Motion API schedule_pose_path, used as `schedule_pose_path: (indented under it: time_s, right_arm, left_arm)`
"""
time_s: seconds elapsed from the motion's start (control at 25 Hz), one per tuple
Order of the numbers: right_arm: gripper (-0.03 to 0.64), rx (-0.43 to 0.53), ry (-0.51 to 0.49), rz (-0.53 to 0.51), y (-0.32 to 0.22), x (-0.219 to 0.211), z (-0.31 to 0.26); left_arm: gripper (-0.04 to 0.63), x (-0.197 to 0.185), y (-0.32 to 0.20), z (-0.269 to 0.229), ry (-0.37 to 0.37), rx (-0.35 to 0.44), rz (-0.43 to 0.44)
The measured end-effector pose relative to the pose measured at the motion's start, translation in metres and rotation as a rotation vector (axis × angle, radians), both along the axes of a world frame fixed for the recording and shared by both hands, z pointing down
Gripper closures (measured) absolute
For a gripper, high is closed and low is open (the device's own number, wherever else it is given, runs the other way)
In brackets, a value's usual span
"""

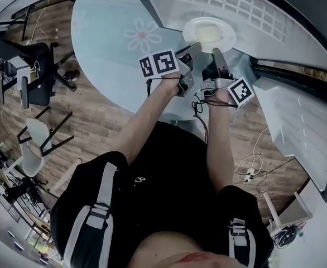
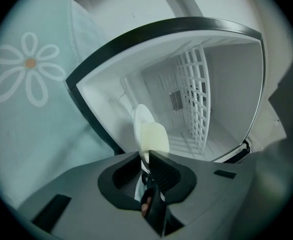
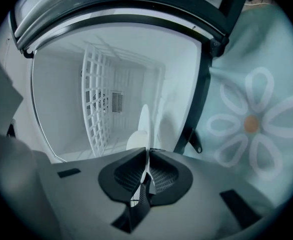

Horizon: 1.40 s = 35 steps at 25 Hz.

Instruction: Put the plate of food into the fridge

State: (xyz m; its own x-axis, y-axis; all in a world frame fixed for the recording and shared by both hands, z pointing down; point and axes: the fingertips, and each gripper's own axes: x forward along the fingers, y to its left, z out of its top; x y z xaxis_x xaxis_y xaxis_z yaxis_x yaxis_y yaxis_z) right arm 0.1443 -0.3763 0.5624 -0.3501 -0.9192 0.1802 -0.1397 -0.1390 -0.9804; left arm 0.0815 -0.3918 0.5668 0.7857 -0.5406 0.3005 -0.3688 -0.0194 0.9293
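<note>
Furthest left is the table (image 1: pixel 107 21) under its flowered cloth, which plays no part here. Next come my left tongs (image 1: pixel 195 48). They are nearly closed, with the pads pinching the near rim of the plate (image 1: pixel 228 38), which shows edge-on between them in the left gripper view.

The plate is level in the mouth of the open fridge (image 1: pixel 253 35), with a pale slab of food (image 1: pixel 210 32) on it. I cannot tell whether its underside touches the fridge floor.

My right tongs (image 1: pixel 216 53) are closed to a sliver on the same rim, just beside the left pair.

I judge the plate to be stiff, smooth, breakable and fairly light. Its thin edge is likely slick, so both grips belong on the rim, kept level. The food looks free to slide if I tilt.

Rightmost, a white wire rack (image 1: pixel 230 1) stands deeper inside the fridge, apart from the plate.
</note>
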Motion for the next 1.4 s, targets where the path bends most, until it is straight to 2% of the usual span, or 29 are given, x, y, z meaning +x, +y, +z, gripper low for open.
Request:
schedule_pose_path:
  time_s: [0.24,0.52,0.68,0.76,0.84,0.88,0.96,1.08,1.16,1.2,1.28,1.4]
  right_arm:
    - [0.590,-0.008,-0.012,0.042,-0.018,0.007,0.003]
    - [0.583,-0.051,0.028,0.072,-0.039,0.019,0.029]
    - [0.586,-0.066,0.005,0.091,-0.043,0.022,0.034]
    - [0.589,-0.081,0.024,0.088,-0.044,0.024,0.032]
    - [0.583,-0.121,0.067,0.076,-0.041,0.028,0.038]
    - [0.581,-0.139,0.082,0.075,-0.037,0.032,0.041]
    - [0.581,-0.140,0.085,0.088,-0.028,0.040,0.039]
    - [0.583,-0.086,0.055,0.109,-0.022,0.047,0.023]
    - [0.617,-0.032,0.029,0.114,-0.022,0.046,0.006]
    - [0.617,0.005,0.018,0.112,-0.023,0.045,-0.005]
    - [0.618,0.099,-0.015,0.094,-0.021,0.041,-0.034]
    - [0.618,0.277,-0.066,0.038,-0.011,0.030,-0.093]
  left_arm:
    - [0.538,0.010,-0.020,0.006,-0.017,-0.024,0.014]
    - [0.525,0.017,-0.044,0.034,0.001,-0.127,0.028]
    - [0.521,0.019,-0.053,0.036,0.019,-0.117,0.016]
    - [0.521,0.018,-0.057,0.036,0.030,-0.121,-0.003]
    - [0.507,0.015,-0.056,0.039,0.010,-0.124,-0.011]
    - [0.473,0.012,-0.054,0.039,-0.013,-0.117,-0.010]
    - [0.463,0.006,-0.046,0.037,-0.065,-0.092,-0.011]
    - [0.463,-0.007,-0.037,0.033,-0.078,-0.088,-0.042]
    - [0.481,-0.016,-0.033,0.023,-0.024,-0.085,-0.089]
    - [0.526,-0.020,-0.031,0.013,0.010,-0.066,-0.111]
    - [0.593,-0.023,-0.025,-0.011,0.054,-0.003,-0.133]
    - [0.597,-0.022,-0.009,-0.050,0.061,0.119,-0.123]
